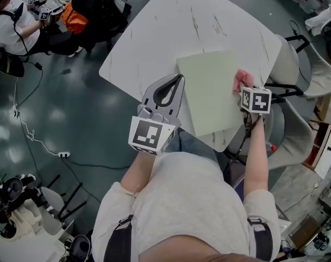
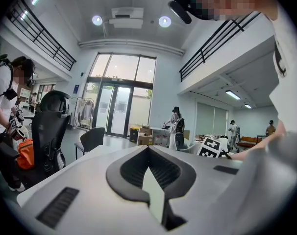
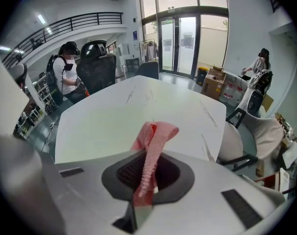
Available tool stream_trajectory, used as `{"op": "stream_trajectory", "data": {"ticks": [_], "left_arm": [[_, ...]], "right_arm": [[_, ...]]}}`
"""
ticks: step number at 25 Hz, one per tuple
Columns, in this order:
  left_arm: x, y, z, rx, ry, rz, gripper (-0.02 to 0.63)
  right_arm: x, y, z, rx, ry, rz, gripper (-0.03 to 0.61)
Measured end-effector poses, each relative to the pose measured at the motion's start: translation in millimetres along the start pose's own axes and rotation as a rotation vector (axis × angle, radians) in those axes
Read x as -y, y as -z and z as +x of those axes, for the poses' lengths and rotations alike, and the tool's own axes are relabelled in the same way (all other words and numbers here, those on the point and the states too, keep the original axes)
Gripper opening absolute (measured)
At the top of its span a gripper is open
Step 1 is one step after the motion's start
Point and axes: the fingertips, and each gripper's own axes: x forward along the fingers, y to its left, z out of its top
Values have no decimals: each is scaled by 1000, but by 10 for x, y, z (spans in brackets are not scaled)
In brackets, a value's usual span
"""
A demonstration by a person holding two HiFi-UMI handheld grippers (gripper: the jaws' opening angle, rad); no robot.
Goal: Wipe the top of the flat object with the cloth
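Left gripper (image 1: 176, 84): jaws closed, tips meeting at a point, nothing clamped between them in the left gripper view (image 2: 149, 153). It pointed far and slightly right, tilted up. Left forearm (image 1: 137, 172) bare, bent at the elbow, held near the body.

Right gripper (image 1: 245, 88): reached farther out on the right side, pointing down. Jaws pinched on a pink cloth (image 3: 153, 141), which stood out past the tips (image 3: 148, 166) in a folded bunch. Right forearm (image 1: 255, 153) bare, nearly straight, running far from the shoulder.
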Motion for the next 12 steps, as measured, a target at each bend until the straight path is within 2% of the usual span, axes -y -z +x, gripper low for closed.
{"op": "stream_trajectory", "data": {"ticks": [12], "left_arm": [[142,12,50,3,27,3,12]], "right_arm": [[38,298,-190,-10,19,4,28]]}}
